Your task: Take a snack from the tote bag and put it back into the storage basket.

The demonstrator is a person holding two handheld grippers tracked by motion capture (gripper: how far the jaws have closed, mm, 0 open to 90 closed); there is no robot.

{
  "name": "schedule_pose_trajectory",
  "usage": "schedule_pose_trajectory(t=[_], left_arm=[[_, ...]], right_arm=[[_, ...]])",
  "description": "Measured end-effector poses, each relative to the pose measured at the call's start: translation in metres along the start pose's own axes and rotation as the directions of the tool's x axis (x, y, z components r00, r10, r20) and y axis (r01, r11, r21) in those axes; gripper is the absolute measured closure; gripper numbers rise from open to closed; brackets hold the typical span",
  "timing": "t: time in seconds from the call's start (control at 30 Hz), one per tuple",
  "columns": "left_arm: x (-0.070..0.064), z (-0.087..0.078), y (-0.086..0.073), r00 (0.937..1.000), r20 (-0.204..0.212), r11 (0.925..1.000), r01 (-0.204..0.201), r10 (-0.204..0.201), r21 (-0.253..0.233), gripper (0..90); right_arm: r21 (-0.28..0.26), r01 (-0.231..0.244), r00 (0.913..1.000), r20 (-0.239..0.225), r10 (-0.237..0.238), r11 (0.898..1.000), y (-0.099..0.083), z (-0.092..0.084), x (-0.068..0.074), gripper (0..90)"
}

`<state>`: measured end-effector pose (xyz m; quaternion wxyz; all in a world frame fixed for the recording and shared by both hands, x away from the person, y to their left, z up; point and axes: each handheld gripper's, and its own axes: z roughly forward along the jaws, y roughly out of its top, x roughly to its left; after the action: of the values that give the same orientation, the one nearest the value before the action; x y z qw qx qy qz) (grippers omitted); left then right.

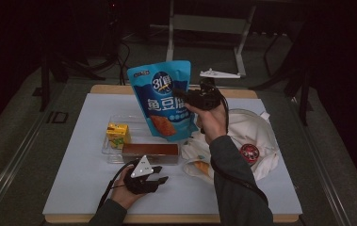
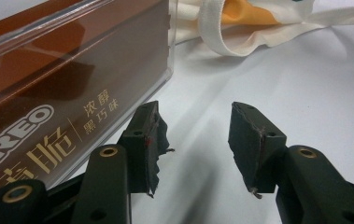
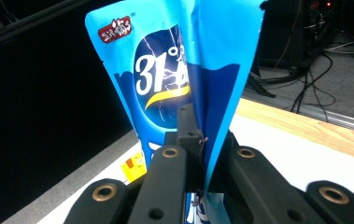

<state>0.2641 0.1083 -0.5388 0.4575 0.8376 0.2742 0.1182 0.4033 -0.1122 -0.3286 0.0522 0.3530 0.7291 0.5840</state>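
White surface [image 1: 86, 188] carries everything: the right hand-held gripper [image 1: 185, 96] pinches a blue snack pouch [image 1: 164, 96] aloft, while the left hand-held gripper [image 1: 159, 174] rests half-open and empty beside the brown box [image 1: 150, 151].

Dim room, lit tabletop, soft shadows.

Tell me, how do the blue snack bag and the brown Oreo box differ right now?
The blue snack bag hangs in the air, pinched in the right gripper; the brown Oreo box lies flat in the clear tray. The bag is soft and creased, the box stiff and straight. The bag looks larger. Both are snack packs.
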Motion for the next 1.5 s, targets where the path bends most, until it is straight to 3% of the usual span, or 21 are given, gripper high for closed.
schedule_pose_trajectory(t=[0.57,0.87,1.5], left_arm=[[0.000,0.000,0.000,1.0000,0.000,1.0000,-0.003,0.003,0.000,53.5],[0.000,0.000,0.000,1.0000,0.001,1.0000,-0.004,0.004,0.000,53.4],[0.000,0.000,0.000,1.0000,0.003,1.0000,-0.004,0.004,-0.004,53.2]], right_arm=[[0.012,-0.011,0.9998,0.017,0.010,1.000,-0.003,0.026,0.003,88.4],[-0.022,-0.013,0.9999,0.005,0.013,1.000,0.001,0.032,0.008,88.4],[0.024,-0.070,0.9970,0.033,0.069,0.997,-0.022,0.073,0.001,88.1]])
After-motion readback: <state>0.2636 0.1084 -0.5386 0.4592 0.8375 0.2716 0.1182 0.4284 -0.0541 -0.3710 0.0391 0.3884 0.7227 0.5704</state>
